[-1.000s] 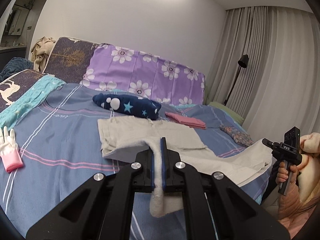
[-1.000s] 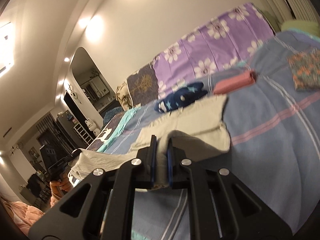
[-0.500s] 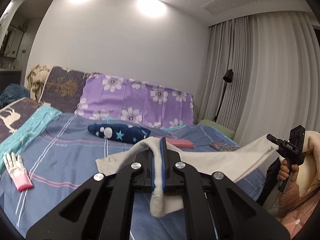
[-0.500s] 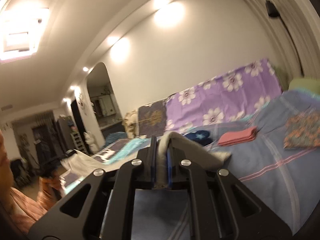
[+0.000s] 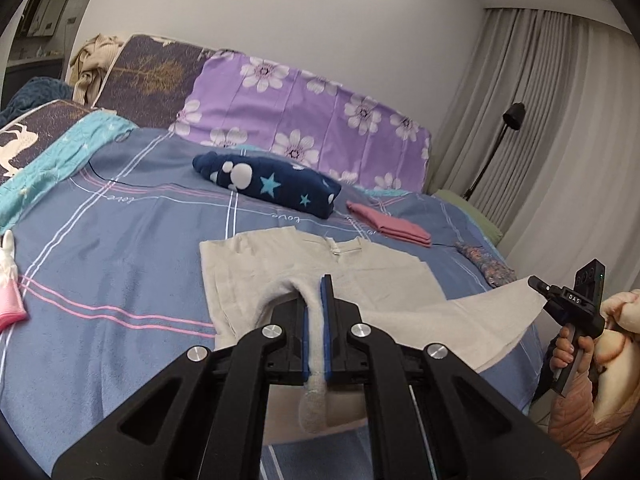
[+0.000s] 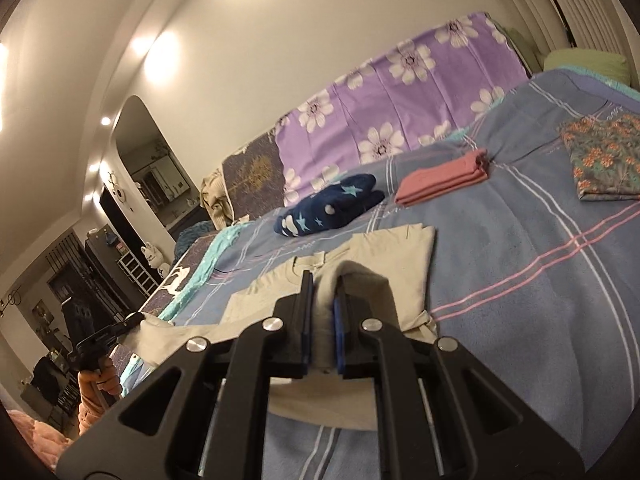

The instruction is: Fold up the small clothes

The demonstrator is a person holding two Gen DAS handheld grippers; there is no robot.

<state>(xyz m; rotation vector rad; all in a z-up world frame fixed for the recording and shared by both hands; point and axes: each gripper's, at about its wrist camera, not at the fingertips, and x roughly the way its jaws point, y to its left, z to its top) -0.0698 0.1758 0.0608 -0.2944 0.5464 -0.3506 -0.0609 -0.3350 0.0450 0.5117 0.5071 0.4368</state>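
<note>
A beige shirt (image 5: 372, 268) lies spread on the blue striped bedspread (image 5: 120, 248), neckline toward the pillows. My left gripper (image 5: 316, 292) is shut on the shirt's near hem at the left. My right gripper (image 6: 323, 280) is shut on the same shirt (image 6: 376, 256) at the right; it also shows in the left wrist view (image 5: 538, 286), pulling a corner of the cloth taut off the bed's edge. The near part of the shirt is lifted, the far part rests flat.
A navy star-print folded garment (image 5: 276, 184), a folded pink cloth (image 5: 392, 226) and a folded floral cloth (image 6: 604, 156) lie beyond the shirt. Purple flowered pillows (image 5: 304, 120) line the headboard. A pink-and-white glove (image 5: 8, 292) lies at far left. A floor lamp (image 5: 512, 116) stands by the curtains.
Both grippers came back down toward the bed after lifting the shirt high half a second ago. The shirt lies flatter and spread out on the bedspread, both grips unchanged.
</note>
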